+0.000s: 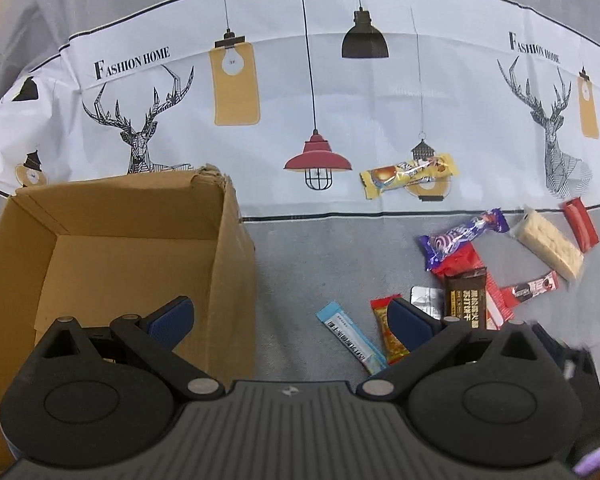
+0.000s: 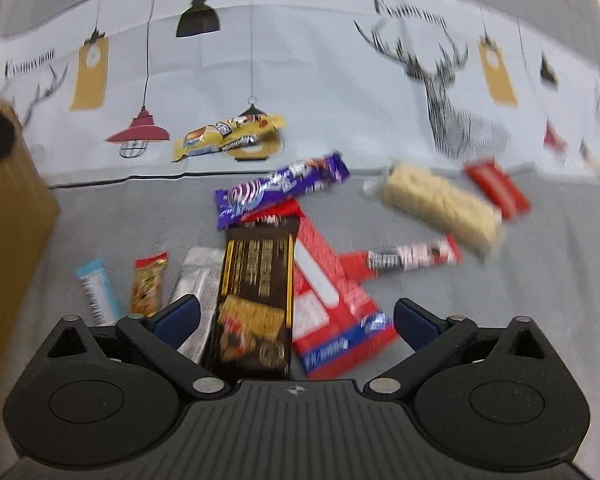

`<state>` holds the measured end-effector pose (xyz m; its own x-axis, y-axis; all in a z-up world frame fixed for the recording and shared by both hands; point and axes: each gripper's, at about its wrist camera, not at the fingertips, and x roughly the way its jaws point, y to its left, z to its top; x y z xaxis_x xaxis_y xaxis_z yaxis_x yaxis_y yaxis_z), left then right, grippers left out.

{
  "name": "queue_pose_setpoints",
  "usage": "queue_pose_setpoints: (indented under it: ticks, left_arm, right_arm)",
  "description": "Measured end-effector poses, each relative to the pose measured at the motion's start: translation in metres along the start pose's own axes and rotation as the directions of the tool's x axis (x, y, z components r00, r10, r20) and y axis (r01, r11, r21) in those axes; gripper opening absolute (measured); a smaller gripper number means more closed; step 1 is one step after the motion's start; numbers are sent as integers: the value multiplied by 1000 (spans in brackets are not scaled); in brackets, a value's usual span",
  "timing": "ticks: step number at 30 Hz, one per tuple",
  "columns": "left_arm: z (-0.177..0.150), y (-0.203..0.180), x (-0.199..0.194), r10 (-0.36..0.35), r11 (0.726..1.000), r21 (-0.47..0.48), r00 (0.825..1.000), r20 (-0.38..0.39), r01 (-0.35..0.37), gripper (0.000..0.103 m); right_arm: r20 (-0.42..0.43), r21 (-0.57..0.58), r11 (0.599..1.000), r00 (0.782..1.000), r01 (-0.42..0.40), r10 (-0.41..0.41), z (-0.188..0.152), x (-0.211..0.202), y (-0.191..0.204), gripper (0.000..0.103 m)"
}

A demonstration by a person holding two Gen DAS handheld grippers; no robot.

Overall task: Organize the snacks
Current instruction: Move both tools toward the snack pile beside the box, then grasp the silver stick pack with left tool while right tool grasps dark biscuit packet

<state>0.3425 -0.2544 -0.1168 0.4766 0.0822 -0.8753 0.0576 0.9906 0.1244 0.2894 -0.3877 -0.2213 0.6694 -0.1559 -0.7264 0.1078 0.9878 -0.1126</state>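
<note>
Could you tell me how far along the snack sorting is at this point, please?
Nothing looks done: the part of the brown cardboard box interior that shows holds no snacks. Nothing is in hand; the left gripper and right gripper are both open. All the snacks in view remain on the cloth, including the yellow wrapped cake, purple wrapped bar and dark brown biscuit pack.

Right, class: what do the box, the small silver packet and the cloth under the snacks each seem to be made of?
Box: brown corrugated cardboard, matte; its far corner is frayed and torn.
Small silver packet: probably metallised foil or plastic film, shiny and crinkled, catching the light.
Cloth: looks like woven fabric, matte grey with a printed white band, lying in soft folds; it could be coated.
</note>
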Motion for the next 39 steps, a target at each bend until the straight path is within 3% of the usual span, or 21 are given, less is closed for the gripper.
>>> queue_pose_setpoints:
  ticks: [1, 2, 4, 7, 10, 12, 15, 17, 19, 20, 23, 27, 29, 34, 37, 39]
  left_arm:
    - [-1, 0, 1, 2, 1000, 4, 1000, -2, -2, 103]
    - [-3, 0, 3, 3, 1000, 7, 1000, -6, -3, 103]
    - [-7, -1, 7, -6, 1000, 5, 1000, -24, 6, 103]
    - [-16, -10, 10, 27, 999, 43, 1000, -10, -26, 103]
    - [-24, -24, 13, 86, 990, 112, 996, 22, -88, 103]
    - [-30, -30, 14, 114, 983, 141, 993, 37, -119, 103]
    - [-30, -31, 9, 108, 983, 147, 993, 46, -113, 103]
    - [-27, -34, 3, 72, 986, 151, 997, 43, -77, 103]
    - [-25, -39, -6, 43, 987, 154, 996, 73, -54, 103]
    - [-25, -43, -8, 16, 987, 161, 997, 72, -28, 103]
    - [-27, -57, 4, -86, 979, 182, 996, -33, 91, 103]
    - [-43, -67, 46, -207, 961, 132, 950, -233, 242, 103]
    - [-51, -67, 71, -211, 969, 59, 928, -308, 240, 102]
    - [-53, -63, 109, -255, 967, -109, 887, -384, 231, 100]
    - [-53, -78, 113, -230, 973, -66, 889, -395, 223, 99]
    - [-54, -86, 112, -194, 980, -34, 904, -381, 196, 92]
  right_arm:
    - [-1, -25, 1000, 1000, -19, 19, 0, 3, 2, 66]
    - [7, -22, 999, 999, -48, 48, -1, 2, 0, 61]
    - [-3, -25, 997, 998, -66, 66, -2, -3, -2, 38]
    - [-35, -13, 1000, 999, -28, 27, -8, -18, -16, 35]
    - [-86, 114, 994, 996, 2, 8, -18, -32, -55, 28]
    - [-127, 224, 973, 992, 56, -28, -26, -37, -84, 28]
    - [-197, 405, 904, 979, 135, -58, -44, -39, -133, 32]
    - [-182, 473, 872, 982, 124, -41, -53, -43, -151, 51]
    - [-146, 517, 851, 989, 94, -20, -54, -49, -157, 79]
    - [-132, 516, 853, 991, 74, -6, -52, -49, -156, 82]
    - [-79, 469, 883, 996, -2, 45, -37, -45, -137, 83]
    - [-73, 350, 936, 995, -40, 70, -13, -22, -100, 87]
    - [-107, 304, 953, 993, -16, 51, -9, -11, -88, 87]
    - [-149, 312, 950, 988, 20, 28, -16, 6, -90, 89]
    - [-148, 282, 958, 989, 46, -4, -17, 15, -88, 92]
    - [-139, 247, 967, 990, 64, -30, -17, 14, -83, 80]
